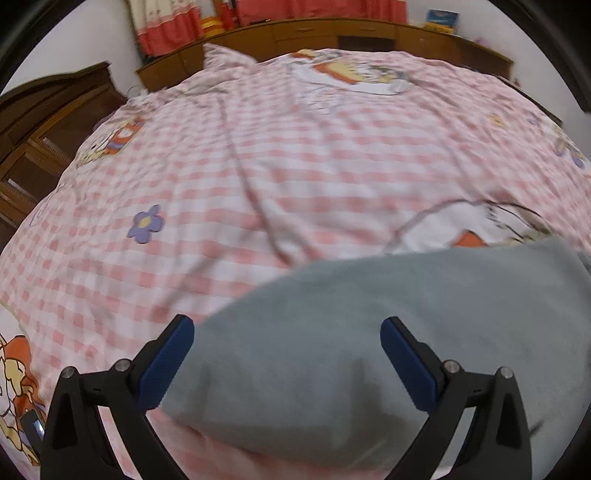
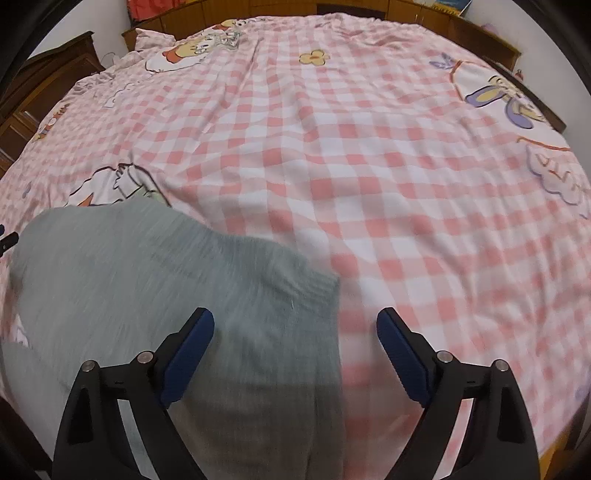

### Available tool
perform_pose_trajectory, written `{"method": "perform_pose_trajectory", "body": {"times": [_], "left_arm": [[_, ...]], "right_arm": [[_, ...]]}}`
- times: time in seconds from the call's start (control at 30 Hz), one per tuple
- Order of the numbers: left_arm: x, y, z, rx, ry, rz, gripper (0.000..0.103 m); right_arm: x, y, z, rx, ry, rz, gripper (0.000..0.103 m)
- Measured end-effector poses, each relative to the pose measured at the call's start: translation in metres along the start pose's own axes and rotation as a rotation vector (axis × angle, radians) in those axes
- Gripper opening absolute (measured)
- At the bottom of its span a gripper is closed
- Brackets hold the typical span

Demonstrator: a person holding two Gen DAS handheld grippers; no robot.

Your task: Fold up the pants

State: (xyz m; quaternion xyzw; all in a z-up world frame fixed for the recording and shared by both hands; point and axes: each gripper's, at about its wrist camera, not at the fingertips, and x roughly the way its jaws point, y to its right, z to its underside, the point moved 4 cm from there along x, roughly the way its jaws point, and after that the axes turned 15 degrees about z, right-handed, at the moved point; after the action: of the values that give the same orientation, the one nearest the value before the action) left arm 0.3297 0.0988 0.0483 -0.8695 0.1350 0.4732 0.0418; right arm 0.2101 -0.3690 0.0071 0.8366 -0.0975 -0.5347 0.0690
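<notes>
Grey pants [image 1: 369, 332] lie folded on the pink checked bedsheet [image 1: 258, 177]. In the left wrist view my left gripper [image 1: 287, 334] is open and empty above the left part of the pants, with their left edge beside the left finger. In the right wrist view the pants [image 2: 147, 280] fill the lower left. My right gripper [image 2: 295, 328] is open and empty over their right edge, which runs between the fingers. Both views are blurred by motion.
The bedsheet [image 2: 369, 166] carries cartoon prints and covers a wide bed. A wooden headboard [image 1: 332, 33] runs along the far side, a dark wooden cabinet [image 1: 40, 125] stands at the left, and red curtains [image 1: 166, 26] hang behind.
</notes>
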Motion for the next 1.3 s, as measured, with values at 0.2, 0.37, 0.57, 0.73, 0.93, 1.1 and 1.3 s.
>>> {"method": "perform_pose_trajectory", "body": {"times": [0.2, 0.37, 0.57, 0.73, 0.93, 1.1, 1.3], "left_arm": [[0.032, -0.013, -0.01, 0.025, -0.042, 0.077, 0.103], [0.06, -0.012, -0.012, 0.064, -0.07, 0.091, 0.103], [0.081, -0.007, -0.003, -0.003, -0.099, 0.132, 0.102], [0.069, 0.002, 0.0, -0.021, -0.087, 0.215, 0.044], [0.036, 0.018, -0.005, -0.034, -0.021, 0.327, 0.013], [-0.011, 0.027, -0.013, -0.037, 0.1, 0.322, 0.012], [-0.078, 0.021, -0.002, -0.064, 0.245, 0.341, 0.012]], "right_arm": [[0.024, -0.01, -0.017, -0.02, -0.016, -0.016, 0.09], [0.037, -0.018, -0.018, -0.051, -0.015, -0.004, 0.09], [0.036, -0.017, -0.018, -0.069, 0.005, -0.006, 0.087], [0.024, -0.014, -0.011, -0.074, 0.026, -0.016, 0.053], [0.002, -0.012, -0.013, -0.074, 0.057, -0.082, 0.025], [-0.031, 0.003, -0.011, -0.026, 0.157, -0.067, 0.024], [-0.069, 0.019, -0.006, 0.037, 0.262, -0.126, 0.024]]}}
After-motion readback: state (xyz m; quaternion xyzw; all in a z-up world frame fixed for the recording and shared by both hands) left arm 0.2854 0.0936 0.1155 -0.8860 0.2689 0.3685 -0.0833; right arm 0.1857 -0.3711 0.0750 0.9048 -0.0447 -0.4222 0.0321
